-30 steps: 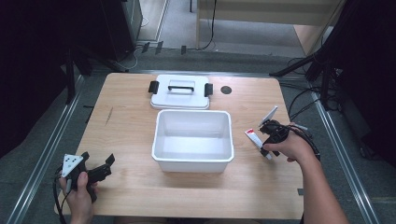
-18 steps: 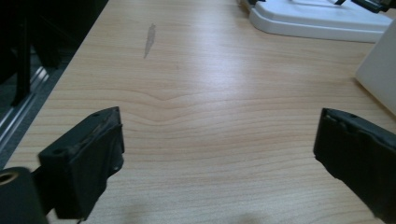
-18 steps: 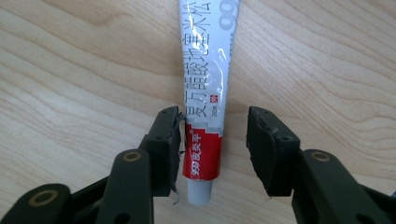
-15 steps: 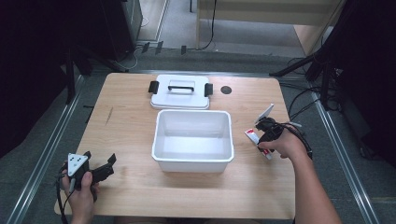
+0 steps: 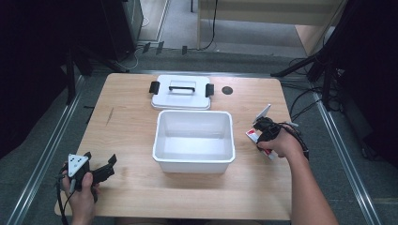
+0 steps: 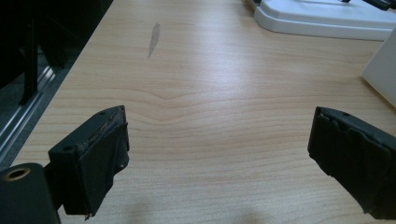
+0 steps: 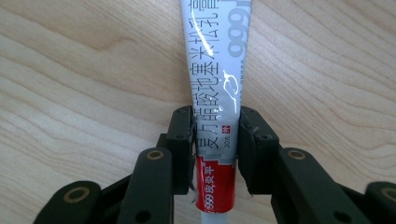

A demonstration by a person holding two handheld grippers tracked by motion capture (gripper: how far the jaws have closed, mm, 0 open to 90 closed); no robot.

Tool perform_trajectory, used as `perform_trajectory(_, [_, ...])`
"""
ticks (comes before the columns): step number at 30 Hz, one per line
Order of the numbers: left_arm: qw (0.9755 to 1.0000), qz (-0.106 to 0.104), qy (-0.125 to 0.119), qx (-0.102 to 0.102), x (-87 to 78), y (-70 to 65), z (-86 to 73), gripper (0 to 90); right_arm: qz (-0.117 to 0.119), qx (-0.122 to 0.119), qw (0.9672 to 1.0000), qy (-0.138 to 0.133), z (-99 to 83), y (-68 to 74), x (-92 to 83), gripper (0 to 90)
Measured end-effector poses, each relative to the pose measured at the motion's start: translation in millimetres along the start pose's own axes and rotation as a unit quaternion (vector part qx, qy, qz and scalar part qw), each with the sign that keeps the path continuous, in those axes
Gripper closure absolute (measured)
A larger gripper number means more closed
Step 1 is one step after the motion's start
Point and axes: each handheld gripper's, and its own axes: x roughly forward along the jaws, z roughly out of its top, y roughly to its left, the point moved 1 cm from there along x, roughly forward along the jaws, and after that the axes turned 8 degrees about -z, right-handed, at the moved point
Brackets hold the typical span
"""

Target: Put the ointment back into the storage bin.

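Note:
A white and silver ointment tube [image 7: 217, 79] with a red band and printed characters lies between the jaws of my right gripper [image 7: 215, 140], which is shut on it just above the wooden table. From above, the right gripper [image 5: 263, 129] and the tube [image 5: 257, 138] sit right of the white open box [image 5: 194, 161]. My left gripper [image 5: 96, 172] rests at the table's front left corner. Its jaws [image 6: 219, 158] stand wide apart, open over bare wood with nothing between them.
The white lid [image 5: 181, 100] with black side clips and a handle lies behind the box. A small dark round hole [image 5: 227, 90] marks the table's back right. Cables and metal rails run along the floor beside the table [image 5: 126, 122].
My right gripper with the tube has shifted left, closer to the box's right wall. The left gripper has stayed in place.

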Motion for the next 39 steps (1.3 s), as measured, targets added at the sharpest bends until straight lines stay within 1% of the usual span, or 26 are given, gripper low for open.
perform_trajectory(3, [1.0000,0.000,0.000,0.000,0.2,0.0,0.0,5.7,-0.001,0.000,1.0000,0.000,0.9,-0.3,-0.1,70.4])
perform_trajectory(11, [1.0000,0.000,0.000,-0.004,0.3,0.3,0.1,5.7,0.006,0.004,1.0000,0.002,0.8,-0.7,-0.1,71.7])
perform_trajectory(17, [1.0000,-0.001,0.000,-0.004,0.3,0.6,0.2,5.7,0.011,0.014,0.9998,0.003,0.4,-2.5,-2.0,72.0])
perform_trajectory(18, [1.0000,0.000,0.001,-0.004,0.3,0.4,0.2,5.7,0.012,0.024,0.9996,-0.004,0.2,-4.8,-5.6,72.0])
perform_trajectory(22, [1.0000,0.000,0.003,-0.003,0.4,0.5,0.2,5.7,0.017,0.029,0.9994,-0.009,0.2,-6.9,-12.1,72.0])
perform_trajectory(24, [1.0000,0.001,0.003,-0.003,0.4,0.3,0.3,5.7,0.019,0.031,0.9993,-0.009,0.9,-8.1,-20.1,72.0])
perform_trajectory(25, [1.0000,0.001,0.003,-0.003,0.4,0.3,0.3,5.7,0.019,0.031,0.9993,-0.009,0.9,-8.1,-20.1,72.0])
perform_trajectory(26, [1.0000,0.001,0.003,-0.002,0.4,0.3,0.2,5.7,0.021,0.029,0.9993,-0.010,1.7,-7.9,-25.9,72.1])
perform_trajectory(28, [1.0000,0.000,0.003,-0.002,0.3,0.3,0.3,5.7,0.021,0.026,0.9993,-0.014,2.9,-7.0,-31.6,72.1])
perform_trajectory(29, [1.0000,0.000,0.003,-0.002,0.3,0.3,0.3,5.7,0.021,0.026,0.9993,-0.014,2.9,-7.0,-31.6,72.1])
perform_trajectory(30, [1.0000,0.001,0.003,-0.002,0.4,0.3,0.2,5.7,0.022,0.027,0.9993,-0.011,3.4,-5.7,-34.9,72.1])
perform_trajectory(33, [1.0000,0.000,0.003,-0.002,0.4,0.3,0.3,5.7,0.027,0.019,0.9993,-0.015,6.3,-2.8,-46.2,72.0])
perform_trajectory(35, [1.0000,0.000,0.004,-0.002,0.4,0.3,0.3,5.7,0.031,0.024,0.9991,-0.014,7.7,-2.0,-52.1,72.0])
perform_trajectory(37, [1.0000,0.000,0.004,-0.001,0.4,0.5,0.3,5.7,0.031,0.023,0.9991,-0.016,8.9,-2.4,-56.7,72.0])
perform_trajectory(39, [1.0000,0.000,0.004,-0.002,0.5,0.5,0.3,5.7,0.032,0.028,0.9990,-0.016,9.6,-2.6,-61.3,72.0])
